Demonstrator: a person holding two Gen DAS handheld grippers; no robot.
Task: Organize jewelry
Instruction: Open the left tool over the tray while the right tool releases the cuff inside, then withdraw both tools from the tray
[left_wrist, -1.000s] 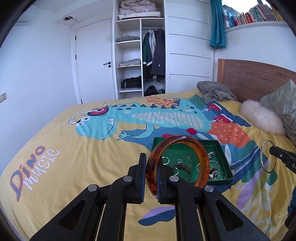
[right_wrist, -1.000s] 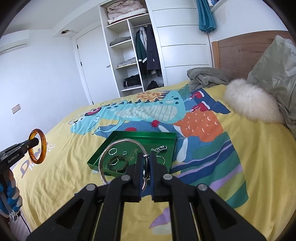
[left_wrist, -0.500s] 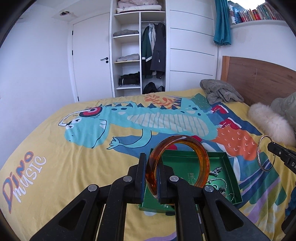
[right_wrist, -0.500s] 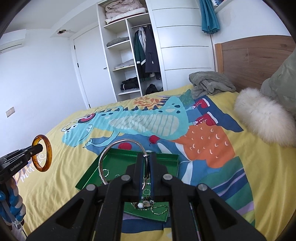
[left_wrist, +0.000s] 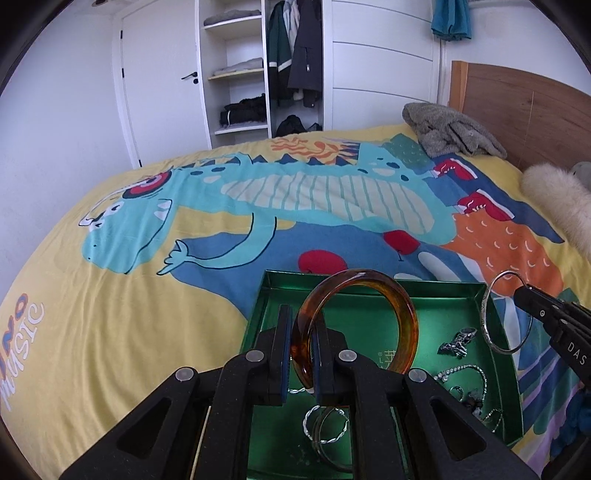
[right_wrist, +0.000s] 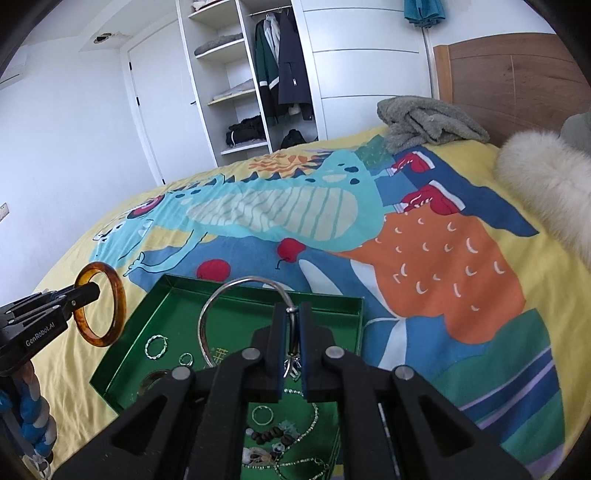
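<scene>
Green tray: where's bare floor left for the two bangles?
Free: the tray's far half, between the back wall and the small twisted ring. Crowded: the near right corner, with chains and beads.

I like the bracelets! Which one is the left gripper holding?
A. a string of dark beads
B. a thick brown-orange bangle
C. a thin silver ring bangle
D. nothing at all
B: the left gripper has its jaws shut on the amber bangle; the silver bangle is in the right gripper.
</scene>
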